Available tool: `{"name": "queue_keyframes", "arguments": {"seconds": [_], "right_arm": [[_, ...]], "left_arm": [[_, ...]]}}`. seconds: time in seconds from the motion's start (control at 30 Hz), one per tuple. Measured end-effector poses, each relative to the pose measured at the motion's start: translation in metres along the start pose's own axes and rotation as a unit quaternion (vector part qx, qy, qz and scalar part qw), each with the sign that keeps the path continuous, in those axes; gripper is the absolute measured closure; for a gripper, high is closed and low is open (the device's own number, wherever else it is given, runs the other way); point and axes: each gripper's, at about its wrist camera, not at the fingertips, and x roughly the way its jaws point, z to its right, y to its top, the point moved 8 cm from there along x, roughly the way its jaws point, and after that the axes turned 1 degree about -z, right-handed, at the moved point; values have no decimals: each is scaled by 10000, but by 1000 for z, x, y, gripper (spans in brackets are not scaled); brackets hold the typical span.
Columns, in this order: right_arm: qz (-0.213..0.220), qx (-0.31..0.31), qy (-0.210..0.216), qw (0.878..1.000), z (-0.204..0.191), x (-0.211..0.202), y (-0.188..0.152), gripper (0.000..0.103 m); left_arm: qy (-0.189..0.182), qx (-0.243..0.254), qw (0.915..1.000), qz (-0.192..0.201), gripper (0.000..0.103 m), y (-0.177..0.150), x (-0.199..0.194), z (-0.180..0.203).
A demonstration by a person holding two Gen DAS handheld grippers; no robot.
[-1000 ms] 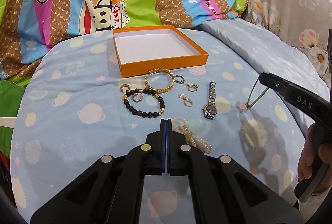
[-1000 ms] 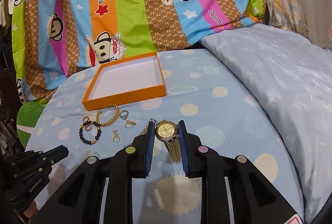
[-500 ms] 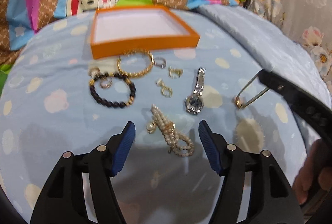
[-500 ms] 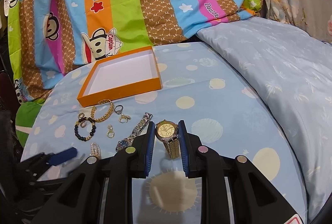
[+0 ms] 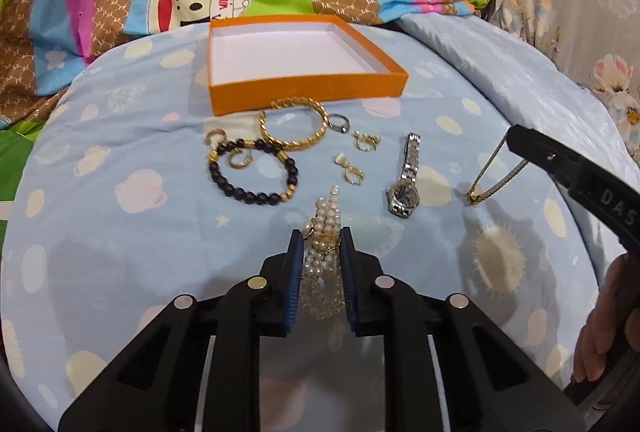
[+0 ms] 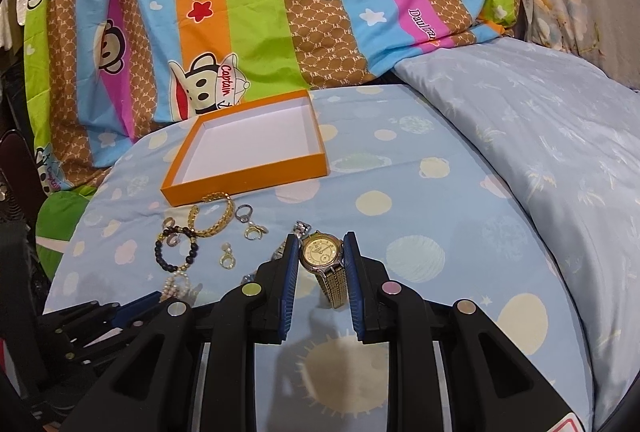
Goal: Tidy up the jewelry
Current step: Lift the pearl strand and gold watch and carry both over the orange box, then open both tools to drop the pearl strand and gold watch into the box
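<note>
One orange box (image 5: 304, 90), rim unobstructed.

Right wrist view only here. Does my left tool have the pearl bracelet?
Observer: Yes. The left tool has just been closing its jaws, and its pads now press on the pearl bracelet, which lies on the sheet.
Operator: Where is the silver watch? My tool hides it.
Observer: It lies flat on the sheet, apart from the pearls.
Operator: And the gold watch, its strap?
Observer: It hangs from the right tool in a loop, clasp down near the sheet; I cannot tell if it touches.
</note>
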Motion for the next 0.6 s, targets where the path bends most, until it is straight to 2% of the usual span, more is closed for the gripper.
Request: {"name": "queue_keyframes", "arguments": {"seconds": [0.17,0.3,0.43,0.6], "right_arm": [[183,-168,173,9995,-17,3,33,82],[338,-312,351,9983,-33,15,73,82],[386,-435,445,9973,-47,43,117,82],[337,-406,615,9967,-60,88,170,82]], "left_arm": [[-69,-60,9997,210,86,29,-19,-15],[27,-30,9987,506,86,70,-27,-29],[178,10,9966,803,86,124,-21,-43],[269,-80,9950,955,86,186,6,-58]]}}
